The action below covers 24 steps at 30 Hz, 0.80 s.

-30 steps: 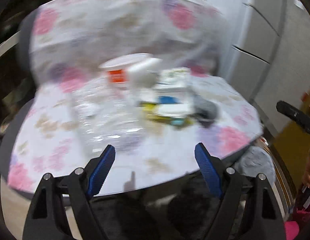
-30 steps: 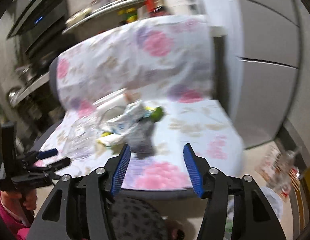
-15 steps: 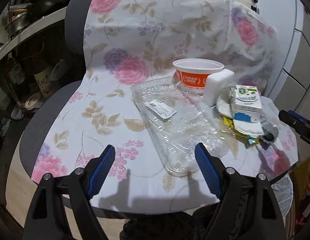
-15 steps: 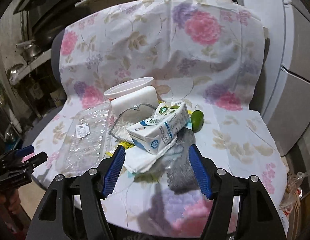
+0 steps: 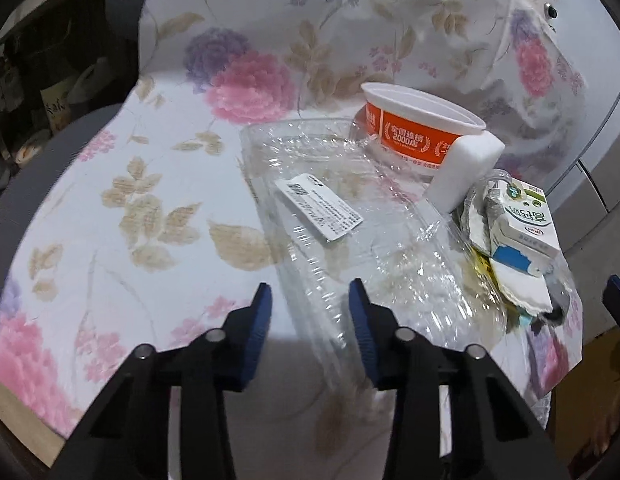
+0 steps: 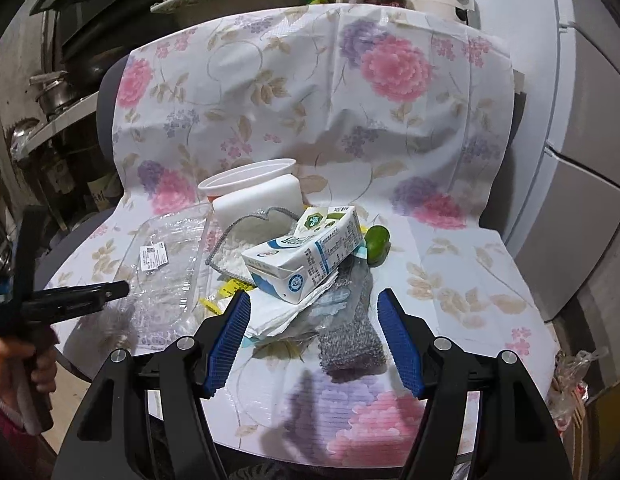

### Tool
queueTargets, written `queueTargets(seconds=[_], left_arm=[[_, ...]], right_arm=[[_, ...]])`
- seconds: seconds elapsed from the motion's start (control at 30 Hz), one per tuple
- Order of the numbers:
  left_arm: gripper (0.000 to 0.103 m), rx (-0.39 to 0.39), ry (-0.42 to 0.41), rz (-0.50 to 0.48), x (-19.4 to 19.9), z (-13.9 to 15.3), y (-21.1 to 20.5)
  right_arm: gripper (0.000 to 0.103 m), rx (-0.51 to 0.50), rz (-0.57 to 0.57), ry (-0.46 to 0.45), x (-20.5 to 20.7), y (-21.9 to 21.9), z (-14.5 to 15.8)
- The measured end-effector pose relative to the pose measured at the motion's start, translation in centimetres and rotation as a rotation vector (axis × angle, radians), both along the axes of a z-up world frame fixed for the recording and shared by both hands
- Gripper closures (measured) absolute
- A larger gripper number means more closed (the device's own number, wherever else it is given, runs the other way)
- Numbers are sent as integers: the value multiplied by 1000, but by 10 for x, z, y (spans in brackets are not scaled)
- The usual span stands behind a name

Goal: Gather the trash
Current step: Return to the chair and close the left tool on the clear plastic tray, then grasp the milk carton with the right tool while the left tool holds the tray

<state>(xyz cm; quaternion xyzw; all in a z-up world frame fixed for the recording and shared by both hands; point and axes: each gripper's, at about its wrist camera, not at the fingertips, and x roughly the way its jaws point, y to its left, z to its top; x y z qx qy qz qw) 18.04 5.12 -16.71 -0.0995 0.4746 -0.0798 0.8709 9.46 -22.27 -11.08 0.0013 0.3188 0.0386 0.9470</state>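
Observation:
Trash lies on a chair covered with a floral cloth (image 5: 110,208). A clear plastic tray (image 5: 350,224) with a white label lies flat; it also shows in the right wrist view (image 6: 166,264). My left gripper (image 5: 308,312) is open, its blue pads on either side of the tray's near edge. Behind the tray stand an orange and white bowl (image 5: 414,136) and a white foam block (image 5: 466,172). A milk carton (image 6: 306,256) lies on white paper and a grey scrub pad (image 6: 350,340). My right gripper (image 6: 314,336) is open just in front of this pile.
A green lime (image 6: 377,242) sits behind the carton. The chair back (image 6: 310,92) rises behind the trash. Grey cabinets (image 6: 582,160) stand at the right, kitchen shelves with pots (image 6: 58,92) at the left. A plastic bag (image 6: 570,380) hangs low at the right.
My left gripper has moved in close to the clear tray and its jaws have narrowed around the tray's near edge. My right gripper has moved slightly closer to the pile.

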Motion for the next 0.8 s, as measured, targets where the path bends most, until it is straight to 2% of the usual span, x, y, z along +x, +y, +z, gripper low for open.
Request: queueTargets(seconds=[0.07, 0.17, 0.23, 0.27, 0.3, 0.33, 0.37, 0.43, 0.57, 0.8], left_arm=[[68, 18, -4, -10, 5, -3, -5], [70, 63, -38, -36, 6, -4, -12], [90, 68, -50, -35, 5, 0, -11], [91, 64, -55, -28, 5, 2, -8], [93, 53, -83, -12, 2, 7, -2], [95, 38, -101, 0, -2, 12, 4], [97, 26, -111, 8, -3, 16, 9], [98, -3, -143, 28, -13, 28, 25], [99, 8, -167, 26, -28, 41, 39], [98, -1, -103, 21, -28, 19, 48]], right_arm=[[39, 3, 6, -5, 0, -1, 2], [56, 10, 25, -12, 4, 2, 4], [61, 16, 30, -9, 9, 4, 4], [60, 28, 38, -1, 14, 5, 3], [59, 39, 47, 8, 18, 7, 3], [54, 46, 50, 14, 22, 8, 2], [39, 50, 45, 18, 24, 9, 1], [28, 76, 41, 28, 32, 10, -2], [28, 165, 24, 70, 47, 2, -15], [28, 310, -14, 126, 76, -10, -35]])
